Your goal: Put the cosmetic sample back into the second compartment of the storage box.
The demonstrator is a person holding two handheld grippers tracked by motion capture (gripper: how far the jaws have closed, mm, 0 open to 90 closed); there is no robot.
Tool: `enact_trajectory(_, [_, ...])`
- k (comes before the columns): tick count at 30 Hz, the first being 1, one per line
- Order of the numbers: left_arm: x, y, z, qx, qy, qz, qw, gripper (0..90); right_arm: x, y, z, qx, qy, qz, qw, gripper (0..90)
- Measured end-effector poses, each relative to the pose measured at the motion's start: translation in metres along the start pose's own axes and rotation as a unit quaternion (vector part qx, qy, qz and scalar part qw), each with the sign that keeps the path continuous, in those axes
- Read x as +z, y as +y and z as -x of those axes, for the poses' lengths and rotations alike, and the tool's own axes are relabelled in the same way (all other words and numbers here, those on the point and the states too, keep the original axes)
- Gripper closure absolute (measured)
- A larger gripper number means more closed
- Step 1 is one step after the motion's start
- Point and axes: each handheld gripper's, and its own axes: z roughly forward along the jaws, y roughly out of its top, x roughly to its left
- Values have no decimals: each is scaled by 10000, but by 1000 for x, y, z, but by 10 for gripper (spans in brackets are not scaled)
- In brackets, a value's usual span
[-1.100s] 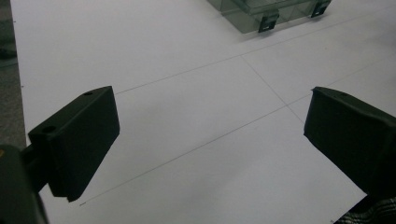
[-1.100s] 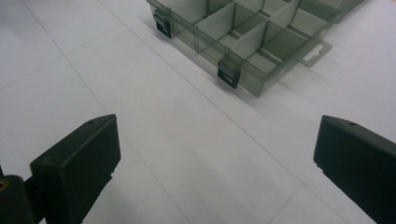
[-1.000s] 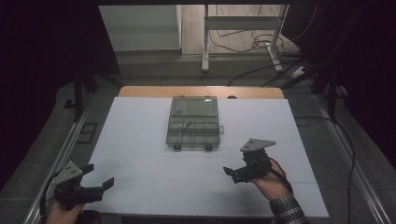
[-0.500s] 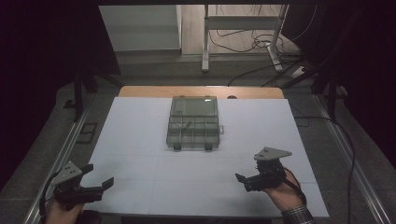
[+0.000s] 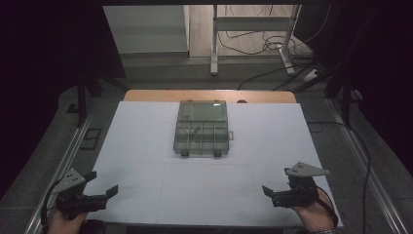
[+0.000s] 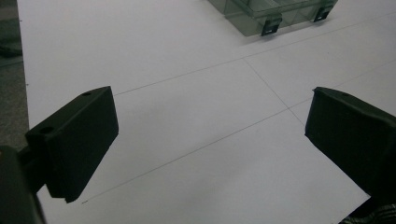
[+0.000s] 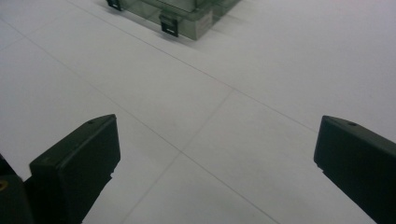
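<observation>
Since the earlier frame, only the right black hand-held gripper [image 5: 269, 194] has retreated toward the near edge. Left black hand-held gripper [image 5: 103, 192] hovers with jaws apart; the clear compartmented plastic organiser box [image 5: 202, 128] sits mid-table; the right gripper's jaws gape too.

One clear compartment box [image 5: 201, 129] sits on one white surface [image 5: 146, 146]. The box carries two dark latches [image 5: 185, 152] on its near edge. Two grippers are present, a left gripper [image 5: 104, 191] and a right gripper [image 5: 269, 191], each with two black jaws set wide apart. Each is held by one hand [image 5: 311, 214], two hands in all.
</observation>
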Motion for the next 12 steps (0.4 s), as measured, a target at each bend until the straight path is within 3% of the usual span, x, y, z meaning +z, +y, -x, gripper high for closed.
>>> enact_trajectory(9, [0, 0, 0, -23, 31, 15, 10000, 28, -15, -26, 9, 389, -178, 32, 9991, 8])
enact_trajectory(12, [0, 0, 0, -15, 33, 2, 10000, 28, -17, -26, 10, 474, -196, 122, 9986, 13])
